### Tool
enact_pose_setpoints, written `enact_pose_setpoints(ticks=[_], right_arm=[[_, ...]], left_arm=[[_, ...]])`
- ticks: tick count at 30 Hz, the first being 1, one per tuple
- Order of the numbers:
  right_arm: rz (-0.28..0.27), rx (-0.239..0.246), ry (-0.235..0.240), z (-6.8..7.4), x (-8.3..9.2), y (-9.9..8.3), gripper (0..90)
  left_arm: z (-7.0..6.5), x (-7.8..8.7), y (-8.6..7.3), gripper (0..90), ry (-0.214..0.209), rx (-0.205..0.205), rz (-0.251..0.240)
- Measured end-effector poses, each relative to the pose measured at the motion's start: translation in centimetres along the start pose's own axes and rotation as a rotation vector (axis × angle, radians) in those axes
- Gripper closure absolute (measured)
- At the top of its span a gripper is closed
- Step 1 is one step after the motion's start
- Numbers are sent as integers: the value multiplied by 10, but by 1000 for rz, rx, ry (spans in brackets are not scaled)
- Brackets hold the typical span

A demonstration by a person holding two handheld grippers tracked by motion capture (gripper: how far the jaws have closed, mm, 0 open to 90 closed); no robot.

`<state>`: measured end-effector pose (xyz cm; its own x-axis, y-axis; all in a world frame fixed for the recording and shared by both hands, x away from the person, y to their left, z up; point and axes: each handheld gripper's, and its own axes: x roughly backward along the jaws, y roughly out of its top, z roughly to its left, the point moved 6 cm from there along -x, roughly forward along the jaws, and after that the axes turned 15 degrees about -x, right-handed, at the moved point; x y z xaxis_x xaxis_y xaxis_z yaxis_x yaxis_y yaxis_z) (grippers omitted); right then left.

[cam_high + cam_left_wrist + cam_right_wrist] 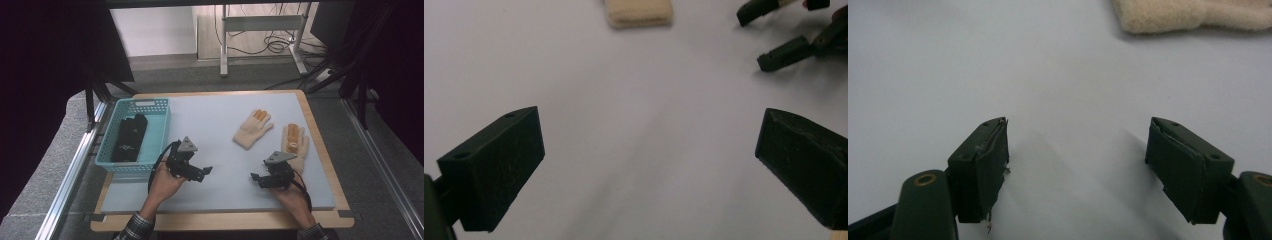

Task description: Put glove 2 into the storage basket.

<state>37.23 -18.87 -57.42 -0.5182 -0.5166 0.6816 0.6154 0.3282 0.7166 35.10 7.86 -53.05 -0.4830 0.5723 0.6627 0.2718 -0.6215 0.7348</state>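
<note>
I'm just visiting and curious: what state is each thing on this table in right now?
Left gripper: fingers open, nothing between them, over the mat.
Right gripper: fingers open, nothing held.
Cream glove: flat on the mat, untouched.
Second cream glove: flat beside the right gripper, not held.
Teal basket: upright at the table's left.
Black gloves: lying inside the basket.

Between the left gripper (206, 170) and the right gripper (255, 177) the pale mat (215, 145) lies bare, open for passing. The teal basket (150, 145) walls the left side; two cream gloves (252, 128) block the far right corner
</note>
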Motion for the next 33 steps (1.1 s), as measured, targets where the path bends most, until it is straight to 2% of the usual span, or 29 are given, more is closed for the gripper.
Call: enact_pose_setpoints(ticks=[4, 6, 11, 14, 15, 16, 18, 33], right_arm=[[0, 1, -1, 0, 0, 0, 244], [1, -2, -1, 0, 0, 0, 241], [1, -6, -2, 0, 0, 0, 239], [1, -7, -2, -1, 0, 0, 239], [1, -7, -2, -1, 0, 0, 239], [2, -8, -2, 0, 0, 0, 239], [2, -8, -2, 0, 0, 0, 239], [0, -9, -6, -1, 0, 1, 251]], left_arm=[[-8, -11, -20, 0, 16, 1, 46], [-10, -12, -25, 0, 25, 2, 56], [-14, -18, -49, 0, 65, 19, 103], [-14, -22, -59, 0, 71, 40, 118], [-14, -23, -61, 0, 58, 71, 97], [-13, -22, -61, 3, 67, 80, 90], [-14, -22, -61, 21, 74, 74, 95], [-14, -22, -61, 22, 77, 75, 91]])
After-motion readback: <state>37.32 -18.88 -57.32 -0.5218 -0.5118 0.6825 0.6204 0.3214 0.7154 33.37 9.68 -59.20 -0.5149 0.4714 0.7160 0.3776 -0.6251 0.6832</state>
